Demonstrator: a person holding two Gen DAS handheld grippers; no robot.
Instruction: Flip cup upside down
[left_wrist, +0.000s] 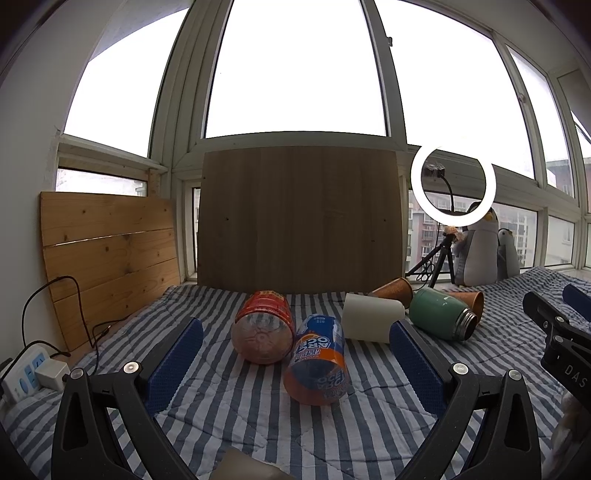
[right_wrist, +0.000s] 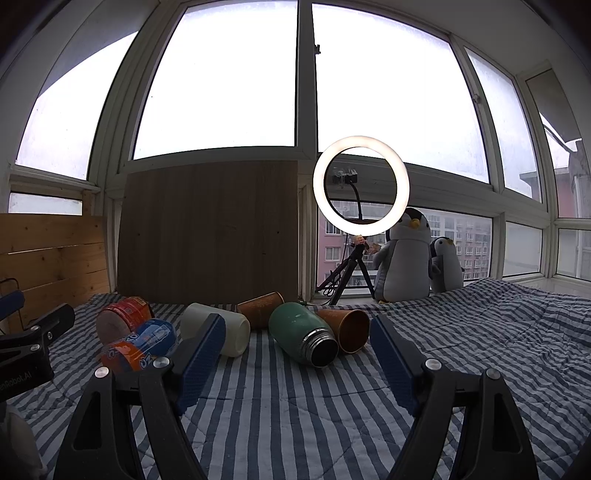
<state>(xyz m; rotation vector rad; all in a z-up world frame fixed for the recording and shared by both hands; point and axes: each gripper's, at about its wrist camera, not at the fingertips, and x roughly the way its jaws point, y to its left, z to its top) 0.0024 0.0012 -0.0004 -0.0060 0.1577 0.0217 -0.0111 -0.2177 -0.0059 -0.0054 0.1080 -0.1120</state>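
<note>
Blue-and-white striped quilted bedding covers the work surface beneath a bay of bright windows, with a dark wood-grain board propped at the far edge, a lit ring light on a tripod and two plush penguins toward the far right corner. Task status: not started, by my assessment; every vessel lies on its side and none is gripped. Near the middle of the bedding lie a white, matte, smooth cylindrical cup, two ribbed brown paper cups of tapered form, and a green flask with a bare threaded metal mouth facing the camera. To the left lie two clear plastic bottles, one red-labelled, one blue-and-orange-labelled, touching each other. Which cup is intended cannot be determined. The left gripper stands wide open and empty, its textured blue pads either side of the bottles. The right gripper is likewise spread wide, holding nothing, the flask and one paper cup lying beyond its fingers. Remaining: grasp, lift, invert, set down on the rim.
</note>
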